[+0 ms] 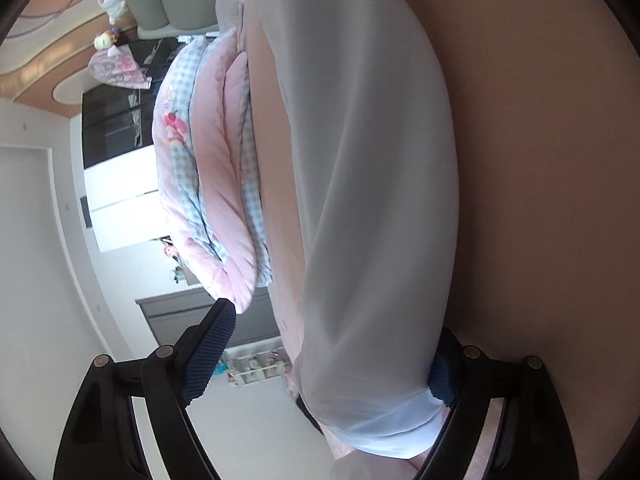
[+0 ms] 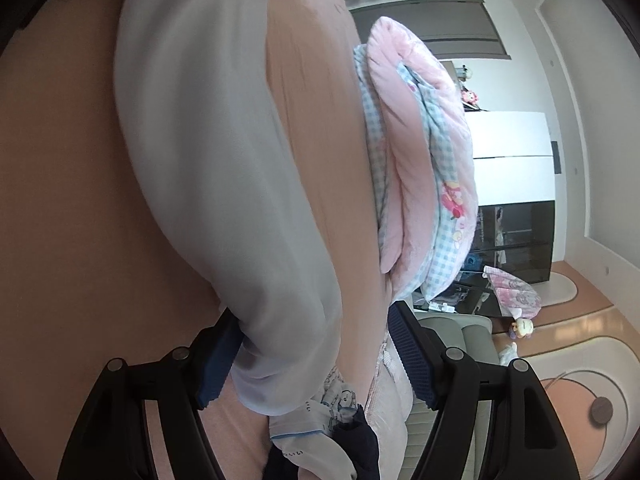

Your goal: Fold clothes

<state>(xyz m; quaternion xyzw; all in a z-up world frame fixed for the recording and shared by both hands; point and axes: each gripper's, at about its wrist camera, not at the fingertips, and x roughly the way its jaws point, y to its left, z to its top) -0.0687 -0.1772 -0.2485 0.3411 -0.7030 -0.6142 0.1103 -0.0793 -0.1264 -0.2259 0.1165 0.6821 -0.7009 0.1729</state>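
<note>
Both wrist views are rolled on their side, so the bed runs up the picture instead of across it. A long pale grey-blue garment [image 1: 372,184], thin and slightly see-through, lies stretched along the pink bed sheet [image 1: 528,168], and each gripper is at one end of it.

In the left wrist view the left gripper [image 1: 324,360] stands spread wide. Its left finger pad [image 1: 208,356], dark blue and ribbed, is out in the air, clear of the cloth. The other pad is mostly hidden behind the garment's hemmed end, which lies against it; whether that pad presses on the fabric cannot be told.

In the right wrist view the right gripper [image 2: 316,354] is also spread, with the garment's other end [image 2: 280,360] lying between the fingers. The left pad [image 2: 218,364] touches the cloth, while the right pad [image 2: 412,356] stands apart from it, so nothing is pinched. Just below that end lies a small heap of other clothes: a white piece with a cartoon print [image 2: 332,404] and something dark navy [image 2: 356,444].

Beyond the garment a folded pink quilt with blue gingham trim [image 1: 208,184] sits on the bed. Plush toys [image 1: 108,0] and a dark glass cabinet [image 2: 516,240] show in the room behind
</note>
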